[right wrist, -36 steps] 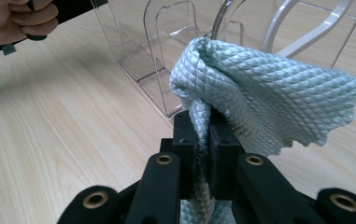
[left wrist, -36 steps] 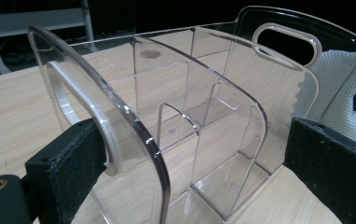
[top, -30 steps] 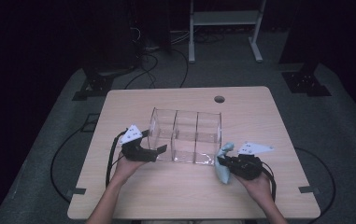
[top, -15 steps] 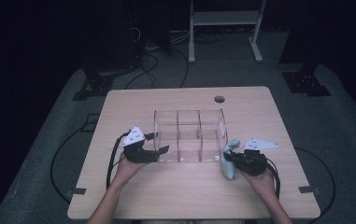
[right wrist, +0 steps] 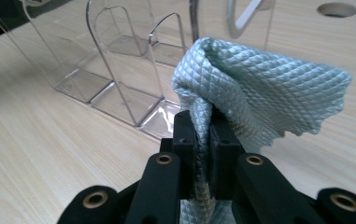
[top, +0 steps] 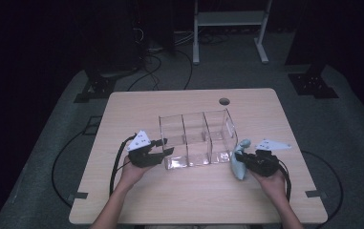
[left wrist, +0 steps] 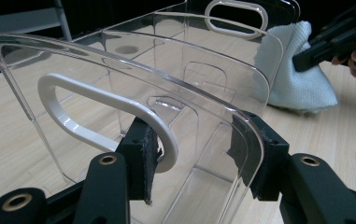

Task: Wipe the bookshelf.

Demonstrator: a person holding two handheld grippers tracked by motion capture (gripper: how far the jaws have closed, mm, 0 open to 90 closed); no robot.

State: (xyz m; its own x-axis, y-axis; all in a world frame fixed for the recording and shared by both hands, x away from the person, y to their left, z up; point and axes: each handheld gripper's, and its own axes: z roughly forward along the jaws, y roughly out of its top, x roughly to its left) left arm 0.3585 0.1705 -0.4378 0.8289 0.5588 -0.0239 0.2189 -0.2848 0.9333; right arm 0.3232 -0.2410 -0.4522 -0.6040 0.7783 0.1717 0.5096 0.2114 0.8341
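Right gripper (right wrist: 202, 135): jaws pinched tight on a fold of the pale blue cloth (right wrist: 259, 88), lower centre of the right gripper view. Left gripper (left wrist: 196, 154): jaws have just been closing and now clamp the end wall of the clear organizer (top: 196, 138), just under its white handle (left wrist: 105, 109). Step, as judged: organizer braced, cloth brought up for wiping. Next move calls for pressing the cloth onto the near end wall. High view: organizer mid-frame on the table (top: 136, 105), cloth (top: 238, 160) just right of it, not clearly touching.
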